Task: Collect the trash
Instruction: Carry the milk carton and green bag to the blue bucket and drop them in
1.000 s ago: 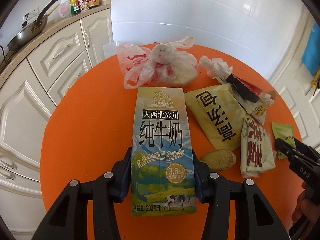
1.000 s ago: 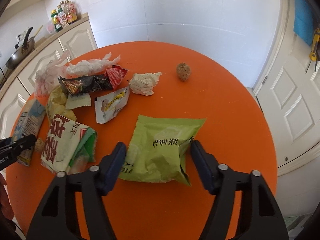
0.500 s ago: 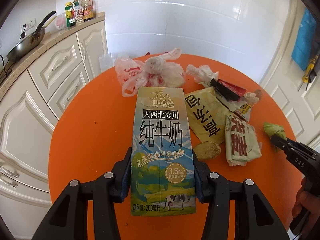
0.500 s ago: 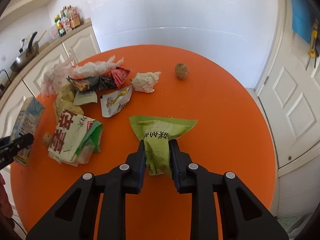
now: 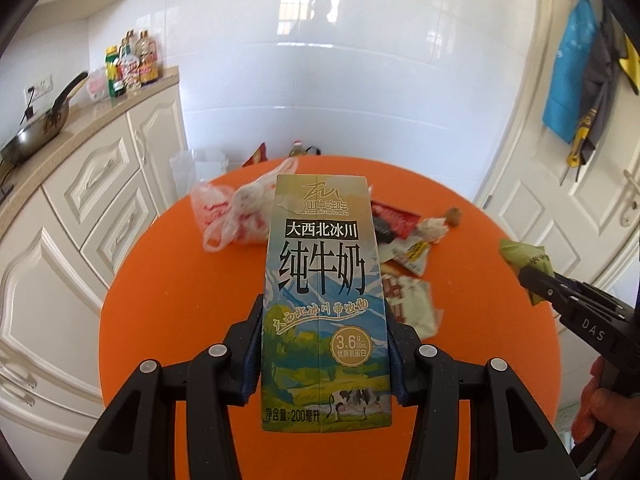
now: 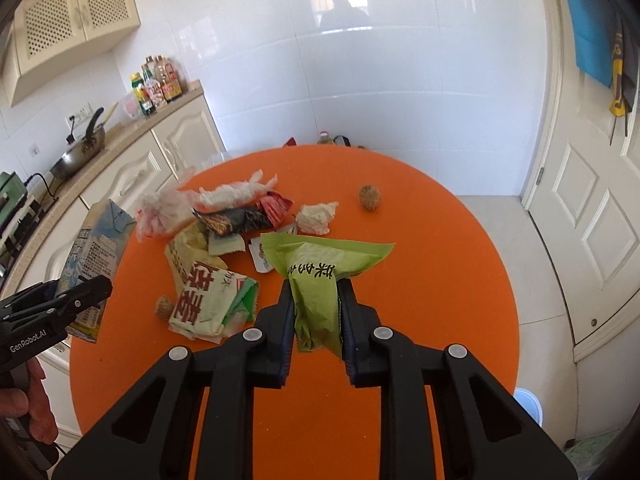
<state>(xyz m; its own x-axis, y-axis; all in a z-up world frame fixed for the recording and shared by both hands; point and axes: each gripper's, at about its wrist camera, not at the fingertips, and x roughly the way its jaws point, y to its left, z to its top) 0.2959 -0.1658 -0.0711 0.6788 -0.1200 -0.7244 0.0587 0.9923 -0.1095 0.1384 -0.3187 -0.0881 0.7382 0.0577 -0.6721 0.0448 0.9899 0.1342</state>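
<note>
My left gripper [image 5: 325, 344] is shut on a milk carton [image 5: 324, 280] and holds it above the round orange table [image 5: 168, 304]. The carton also shows in the right wrist view [image 6: 94, 256], at the left. My right gripper [image 6: 316, 312] is shut on a green snack wrapper [image 6: 320, 272], lifted off the table; it also shows in the left wrist view [image 5: 528, 260]. Trash lies on the table: a tied plastic bag [image 6: 160, 212], a white-and-red wrapper [image 6: 208, 304], a dark wrapper [image 6: 236, 218], a crumpled tissue [image 6: 316, 218] and a brown ball [image 6: 369, 197].
White kitchen cabinets [image 5: 80, 216] with a wok [image 5: 36, 132] and bottles [image 5: 132, 64] stand left of the table. A white door [image 6: 592, 232] is to the right. A blue-rimmed bin [image 6: 528, 404] shows on the floor right of the table.
My right gripper closed on the green wrapper and lifted it off the table. My left gripper rose with the milk carton.
</note>
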